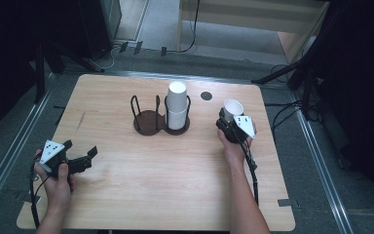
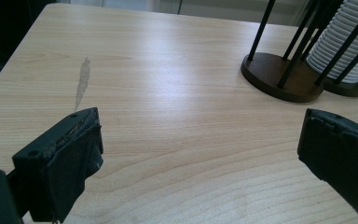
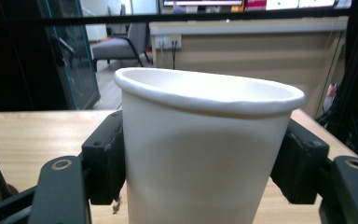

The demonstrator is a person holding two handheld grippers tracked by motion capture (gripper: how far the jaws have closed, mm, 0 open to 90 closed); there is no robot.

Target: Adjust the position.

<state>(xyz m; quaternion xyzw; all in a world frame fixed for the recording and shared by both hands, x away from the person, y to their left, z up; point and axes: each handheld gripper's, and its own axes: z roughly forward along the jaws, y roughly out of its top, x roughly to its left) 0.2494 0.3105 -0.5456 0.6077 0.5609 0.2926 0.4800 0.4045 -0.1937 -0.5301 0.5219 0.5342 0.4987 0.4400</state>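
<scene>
A white paper cup (image 1: 233, 109) stands upright between the jaws of my right gripper (image 1: 229, 123) at the table's right side. Both pads press on its sides, and its rim (image 3: 209, 93) is squeezed slightly oval. A dark wooden double cup holder (image 1: 160, 122) with black wire posts sits at the table's middle. Its right ring holds a stack of white cups (image 1: 177, 105), while the left ring is bare. My left gripper (image 1: 80, 158) rests low near the front left, jaws wide apart over bare wood, with the holder's base (image 2: 279, 77) ahead of it.
A small dark round spot (image 1: 206, 95) marks the wooden table (image 1: 141, 190) behind the holder. A pale scuff (image 2: 81, 81) lies on the wood at the left. Cables and stand legs crowd the floor beyond the table's far edge.
</scene>
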